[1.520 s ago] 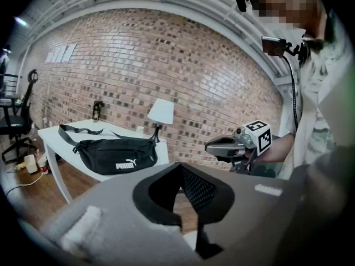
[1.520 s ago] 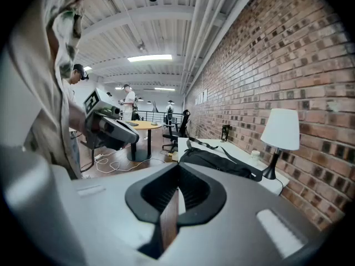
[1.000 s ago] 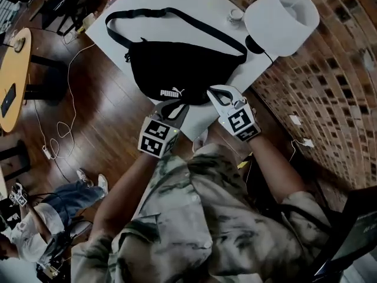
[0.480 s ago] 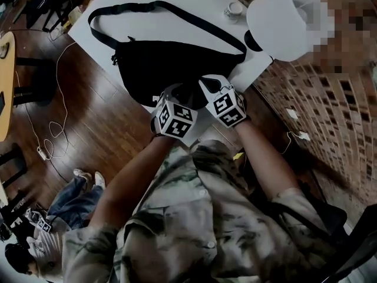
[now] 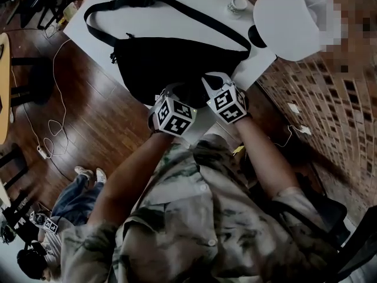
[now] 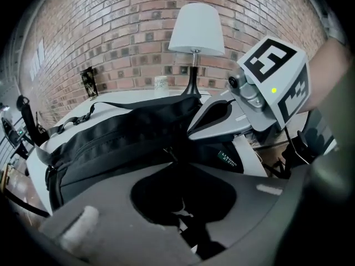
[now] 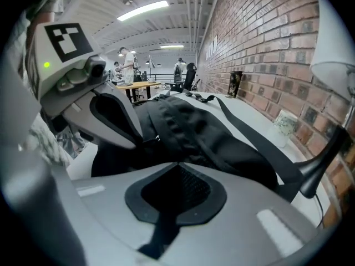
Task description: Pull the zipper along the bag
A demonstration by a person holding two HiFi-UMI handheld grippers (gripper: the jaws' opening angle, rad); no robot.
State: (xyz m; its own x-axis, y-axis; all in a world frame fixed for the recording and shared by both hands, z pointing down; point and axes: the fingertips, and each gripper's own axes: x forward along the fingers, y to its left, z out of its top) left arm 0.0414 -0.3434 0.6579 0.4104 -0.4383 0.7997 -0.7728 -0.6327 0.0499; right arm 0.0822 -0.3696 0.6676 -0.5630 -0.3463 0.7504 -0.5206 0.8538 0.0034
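One black bag [image 5: 171, 63] lies on the white table [image 5: 177, 22], its single strap [image 5: 194, 16] looping along the far side. At the far right stand one lamp [image 5: 291, 19] with a white shade and one small cup [image 5: 237, 5]. My two grippers sit side by side at the bag's near edge. My left gripper [image 6: 173, 162] has its jaws closed, tips pinching fabric just beside the zipper pull [image 6: 170, 152]. My right gripper [image 7: 178, 163] is likewise closed on the bag's mesh. One green label [image 6: 230, 158] carries print too small to read.
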